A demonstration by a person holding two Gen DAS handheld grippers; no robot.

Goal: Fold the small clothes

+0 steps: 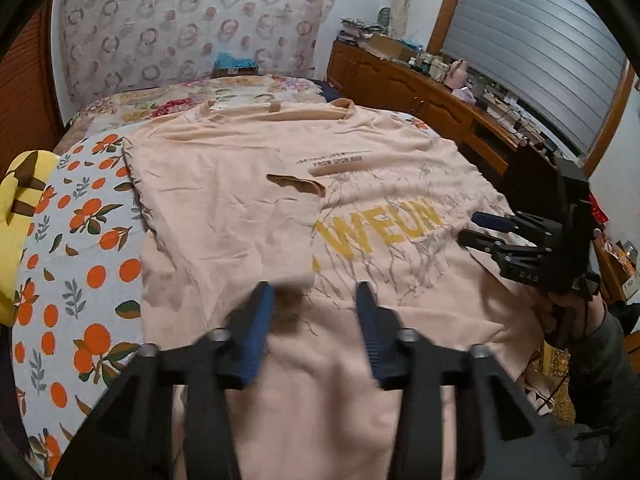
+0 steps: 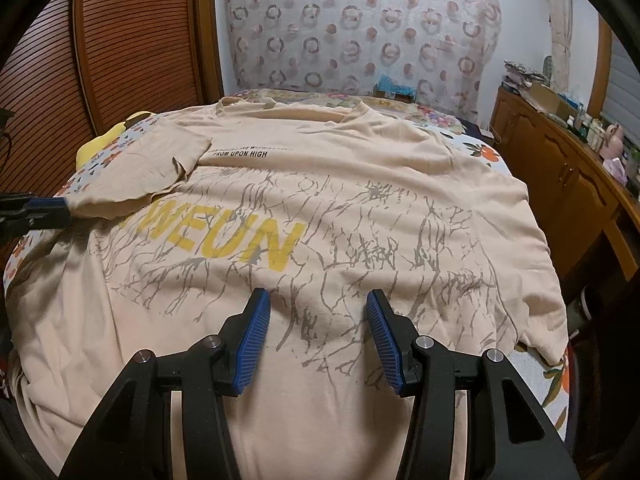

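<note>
One sleeve [image 1: 224,200] already lies folded over the shirt [image 2: 320,220], spread on the bed [image 1: 80,240]. Left tongs [image 1: 316,300] and right tongs [image 2: 318,308] hover spread, empty. Next, I'd pinch the other sleeve edge and fold it inward, flat.

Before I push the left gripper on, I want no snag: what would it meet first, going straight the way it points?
Probably the peach T-shirt: the left gripper, jaws open and empty, points down at its folded-over flap. Depth is unclear.
</note>
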